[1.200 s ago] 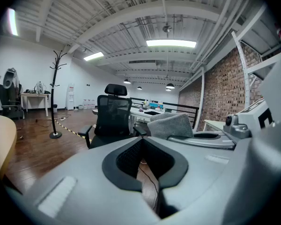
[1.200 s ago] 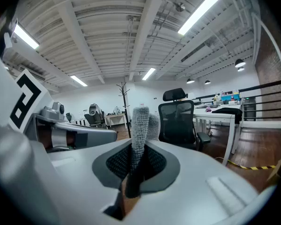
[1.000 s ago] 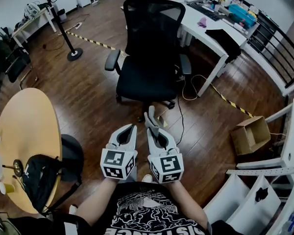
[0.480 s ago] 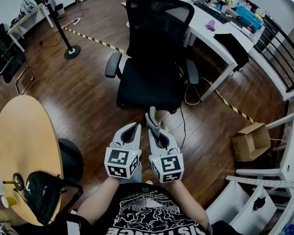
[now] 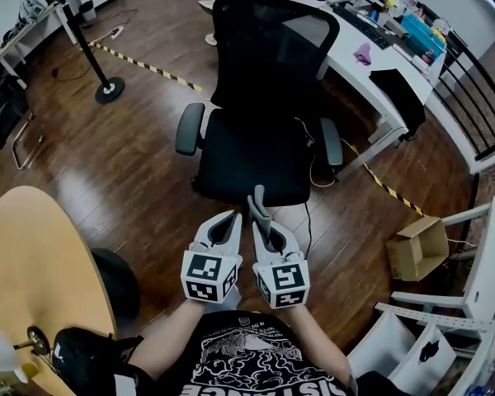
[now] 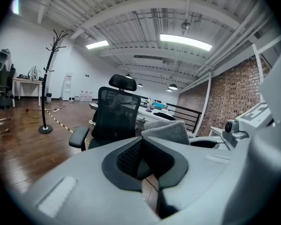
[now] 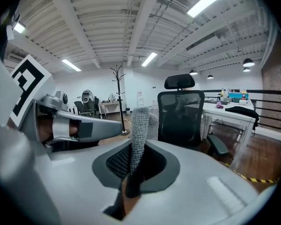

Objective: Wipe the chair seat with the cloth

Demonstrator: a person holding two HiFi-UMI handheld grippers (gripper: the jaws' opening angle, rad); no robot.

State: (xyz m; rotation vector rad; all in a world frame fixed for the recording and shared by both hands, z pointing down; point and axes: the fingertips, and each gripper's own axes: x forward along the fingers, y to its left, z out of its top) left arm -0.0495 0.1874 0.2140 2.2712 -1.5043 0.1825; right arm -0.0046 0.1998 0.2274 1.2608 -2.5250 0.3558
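Upright between right tongs (image 7: 136, 161), grey cloth (image 7: 140, 125).

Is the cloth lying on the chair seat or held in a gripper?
Held: the grey cloth stands pinched in the jaws of the right gripper, short of the chair seat.

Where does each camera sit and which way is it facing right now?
Head view: on the person's head, looking down at chair, left gripper, right gripper, forearms.
Left gripper view: rides that gripper, faces the chair over its shut jaws.
Right gripper view: rides that gripper, faces the chair past the gripped cloth.
Both gripper views share chair and cloth.
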